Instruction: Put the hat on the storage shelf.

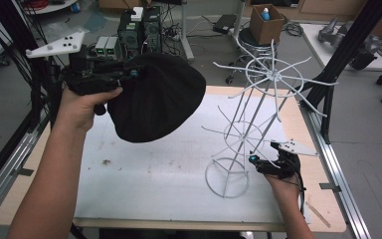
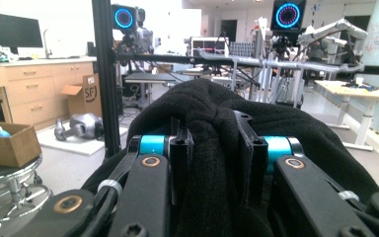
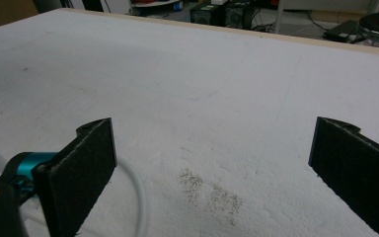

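Here the left hand-held gripper [image 1: 129, 74] is clamped on a black knit hat [image 1: 154, 97], held up above the far left part of the table [image 1: 35, 191]; in the left gripper view its jaws pinch a bunched fold of the dark fabric [image 2: 217, 148], which swells up and hides most of what lies ahead. The right hand-held gripper [image 1: 258, 162] sits low at the near right, jaws spread wide with nothing between them, just beside the round base of a white wire rack [image 1: 258, 107]. In the right gripper view a curve of that white base ring [image 3: 135, 190] lies next to one pad [image 3: 79, 173].

The rack stands on a white foam sheet [image 1: 154, 174] that covers most of the table, leaning somewhat, its spokes fanning out at the top. The sheet is scuffed and carries a few brownish specks [image 3: 209, 192]; pale wood shows around its edges.

Beyond the table is a grey workshop floor with computer boxes [image 1: 139, 30], tangled cables, and a stool bearing an open cardboard box [image 1: 266, 22]. The left gripper view shows wooden cabinets [image 2: 34, 94], a black frame post [image 2: 106, 74] and two ring-lit devices [image 2: 288, 15].
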`<state>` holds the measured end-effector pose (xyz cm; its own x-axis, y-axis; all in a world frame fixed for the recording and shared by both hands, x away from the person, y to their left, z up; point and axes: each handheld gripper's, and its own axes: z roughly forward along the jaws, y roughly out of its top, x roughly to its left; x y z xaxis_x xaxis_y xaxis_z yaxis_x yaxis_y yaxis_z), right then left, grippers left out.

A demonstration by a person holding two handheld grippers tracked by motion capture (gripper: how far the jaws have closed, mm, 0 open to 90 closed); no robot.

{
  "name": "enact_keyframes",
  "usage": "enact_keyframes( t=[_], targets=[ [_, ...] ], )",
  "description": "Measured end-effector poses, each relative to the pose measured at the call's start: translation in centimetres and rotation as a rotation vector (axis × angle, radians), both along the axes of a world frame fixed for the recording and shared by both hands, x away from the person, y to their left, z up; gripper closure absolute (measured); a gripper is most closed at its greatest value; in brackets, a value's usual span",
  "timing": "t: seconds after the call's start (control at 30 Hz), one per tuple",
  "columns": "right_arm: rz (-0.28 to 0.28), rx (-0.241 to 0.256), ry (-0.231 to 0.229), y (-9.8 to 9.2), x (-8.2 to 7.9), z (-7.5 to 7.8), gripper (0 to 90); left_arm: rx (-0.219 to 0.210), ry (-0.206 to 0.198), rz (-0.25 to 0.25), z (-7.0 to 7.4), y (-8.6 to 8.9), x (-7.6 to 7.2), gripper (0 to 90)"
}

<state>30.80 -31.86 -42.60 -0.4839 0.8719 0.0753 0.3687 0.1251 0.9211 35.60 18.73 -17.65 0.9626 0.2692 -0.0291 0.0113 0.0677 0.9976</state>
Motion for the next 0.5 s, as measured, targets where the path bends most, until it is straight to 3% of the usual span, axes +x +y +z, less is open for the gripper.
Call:
enact_keyframes(
  t=[0.5],
  targets=[
    [0.002, 0.000, 0.005, 0.0, 0.0, -0.1, 3.4, -0.035, -0.033, 0.043, 3.7, -0.3, 0.5, 72.4]
  ],
)
